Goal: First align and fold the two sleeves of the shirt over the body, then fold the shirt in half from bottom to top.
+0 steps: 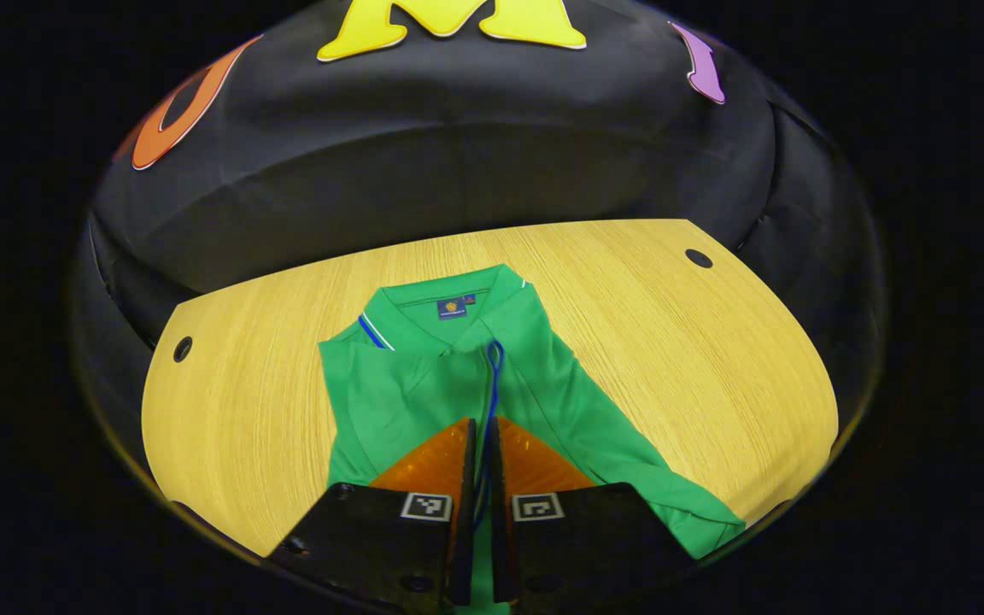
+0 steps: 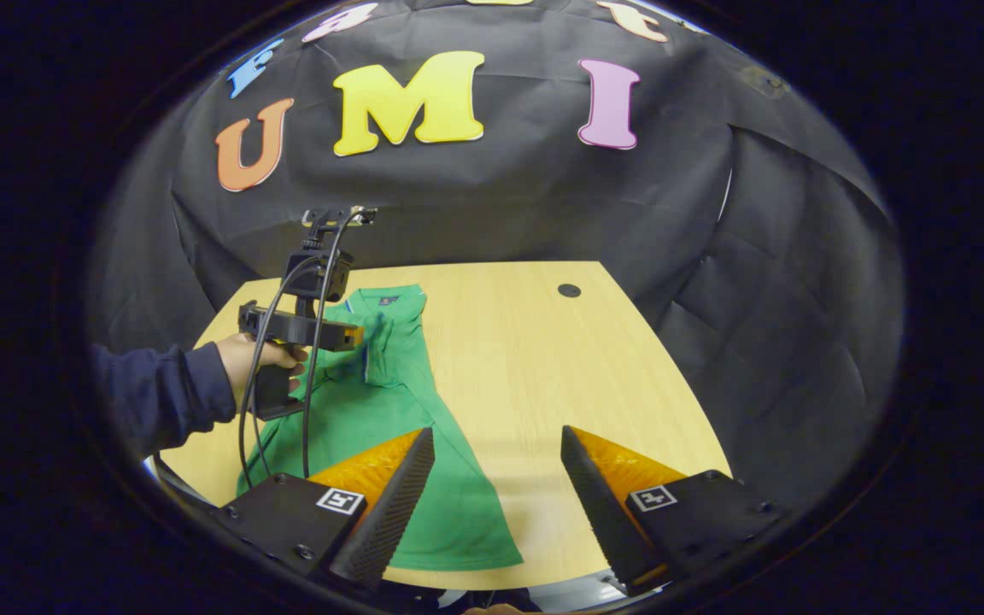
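We see the green shirt (image 1: 424,384) lying on the wooden table (image 1: 671,342), its blue collar label (image 1: 452,309) too small to read. Our left gripper (image 1: 482,427) pinches a blue-edged sleeve fold; our right gripper (image 2: 496,448) hangs wide apart above the hem.

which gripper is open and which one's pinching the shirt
The right gripper is open, its fingers spread wide above the table. The left gripper is closed on a blue-edged fold of the green shirt.
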